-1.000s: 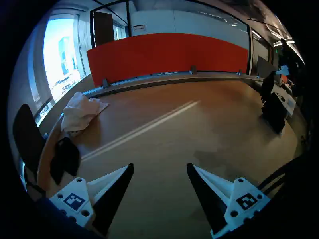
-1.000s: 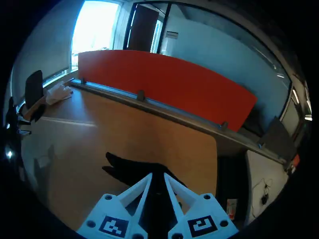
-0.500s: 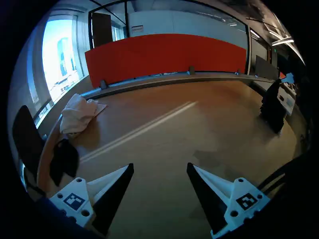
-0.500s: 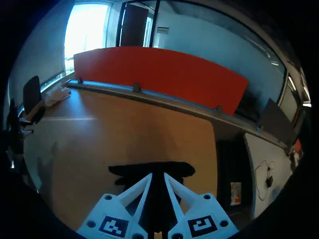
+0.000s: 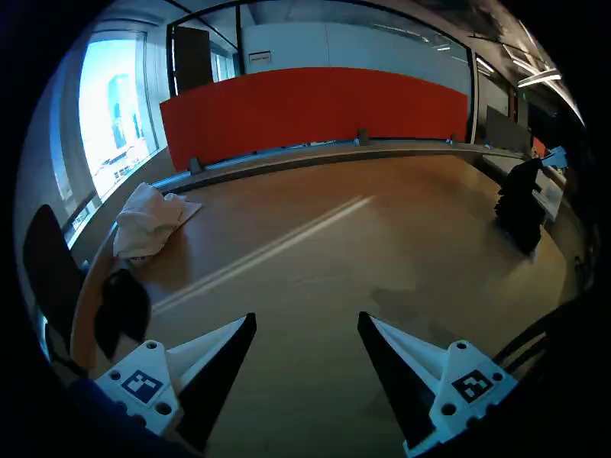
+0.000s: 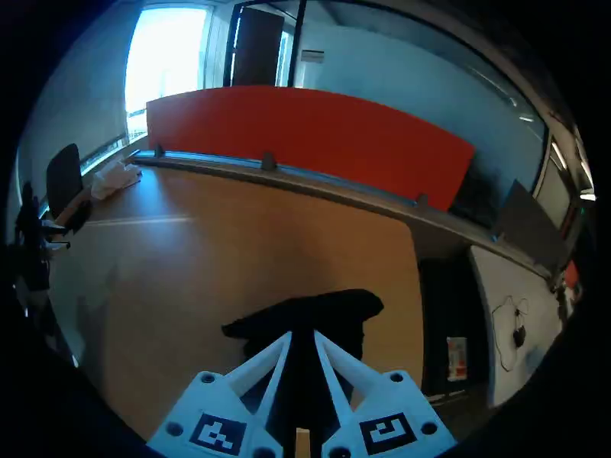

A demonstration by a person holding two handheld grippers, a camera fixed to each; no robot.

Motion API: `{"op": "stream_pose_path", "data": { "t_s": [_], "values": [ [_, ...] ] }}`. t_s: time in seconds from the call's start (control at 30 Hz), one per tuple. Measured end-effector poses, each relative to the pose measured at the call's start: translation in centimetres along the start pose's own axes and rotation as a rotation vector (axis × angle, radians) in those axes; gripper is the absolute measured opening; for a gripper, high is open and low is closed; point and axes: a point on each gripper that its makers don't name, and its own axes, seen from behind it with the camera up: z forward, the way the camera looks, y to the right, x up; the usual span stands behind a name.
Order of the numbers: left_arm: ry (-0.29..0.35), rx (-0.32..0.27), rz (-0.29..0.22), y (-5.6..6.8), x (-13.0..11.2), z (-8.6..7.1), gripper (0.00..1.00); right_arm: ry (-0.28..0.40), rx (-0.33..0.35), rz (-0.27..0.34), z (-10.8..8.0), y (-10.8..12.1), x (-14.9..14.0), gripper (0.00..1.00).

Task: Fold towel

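Note:
My right gripper is shut on a black towel, which bunches up in front of the fingers over the wooden table near its right edge. In the left gripper view the same black towel stands as a dark heap at the far right of the table. My left gripper is open with nothing between its fingers, low over the table. A crumpled white towel lies at the table's far left; in the right gripper view the white towel is small and far off.
A red partition runs along the table's far side. A dark cloth-like thing lies at the left edge beside a dark chair back. Past the right edge the floor drops away, next to a white cabinet.
The black towel in my right gripper has gone from lying stretched out to bunched up and raised. The left gripper has barely shifted.

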Motion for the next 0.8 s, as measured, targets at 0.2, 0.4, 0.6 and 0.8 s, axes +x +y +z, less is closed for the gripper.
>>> {"op": "stream_pose_path", "data": {
  "t_s": [0.2,0.4,0.6,0.8],
  "values": [
    [0.002,0.003,0.0,-0.3,-0.1,-0.3,0.99,0.005,0.007,-0.008,-0.3,-0.7,0.2,0.05],
    [0.002,0.006,-0.003,-0.5,-0.4,-0.5,0.99,0.005,0.01,-0.035,-0.7,-1.4,0.2,0.05],
    [0.003,0.01,-0.001,-0.8,-0.4,-0.6,1.0,-0.007,0.002,-0.02,-1.1,-1.2,-0.7,0.05],
    [0.0,0.012,0.0,-1.0,-0.5,-0.6,0.99,-0.036,-0.021,0.029,-1.3,-0.1,-3.2,0.05]
  ]
}}
